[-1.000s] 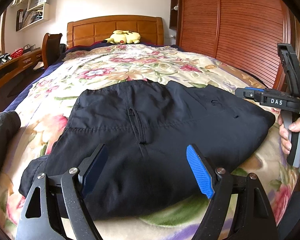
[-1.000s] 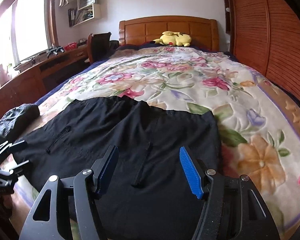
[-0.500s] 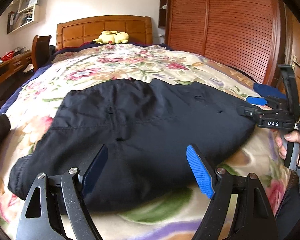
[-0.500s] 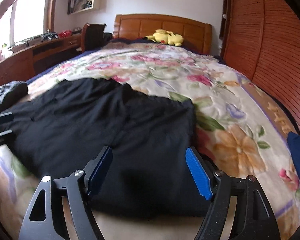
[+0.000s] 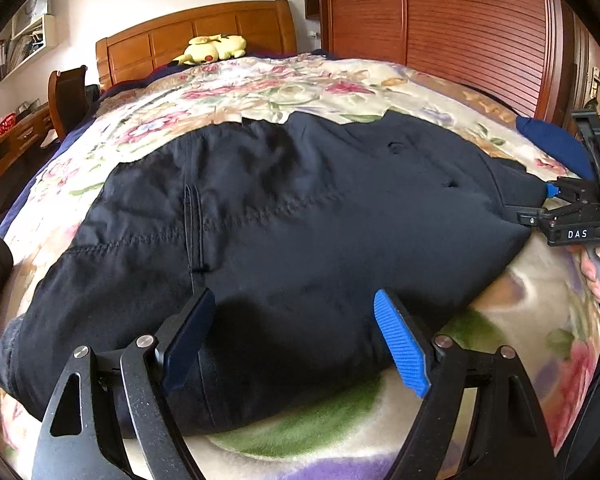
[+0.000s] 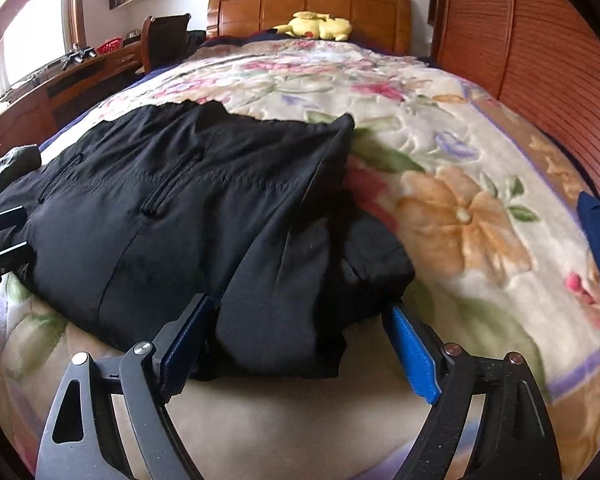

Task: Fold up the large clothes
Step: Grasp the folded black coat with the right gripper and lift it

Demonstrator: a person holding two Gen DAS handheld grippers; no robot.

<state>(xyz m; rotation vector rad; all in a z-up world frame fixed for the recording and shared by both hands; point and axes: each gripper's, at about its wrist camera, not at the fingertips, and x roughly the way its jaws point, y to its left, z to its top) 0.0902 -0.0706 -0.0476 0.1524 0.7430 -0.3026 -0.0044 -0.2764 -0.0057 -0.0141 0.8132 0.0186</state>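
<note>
Straddling the near hem of the black garment (image 5: 300, 220), the left gripper (image 5: 296, 336) stands wide open, its blue pads (image 5: 400, 344) apart and pressing nothing; the right gripper (image 6: 300, 340) has just been opening and now gapes over a folded corner of the same cloth, which lies between its fingers ungripped; in the left view the right gripper sits at the garment's right edge, a hand (image 5: 596, 264) on its handle; the garment lies spread across the floral bedspread (image 6: 460, 184); farther off, a yellow plush toy (image 6: 316, 26) rests by the wooden headboard (image 5: 204, 28).
</note>
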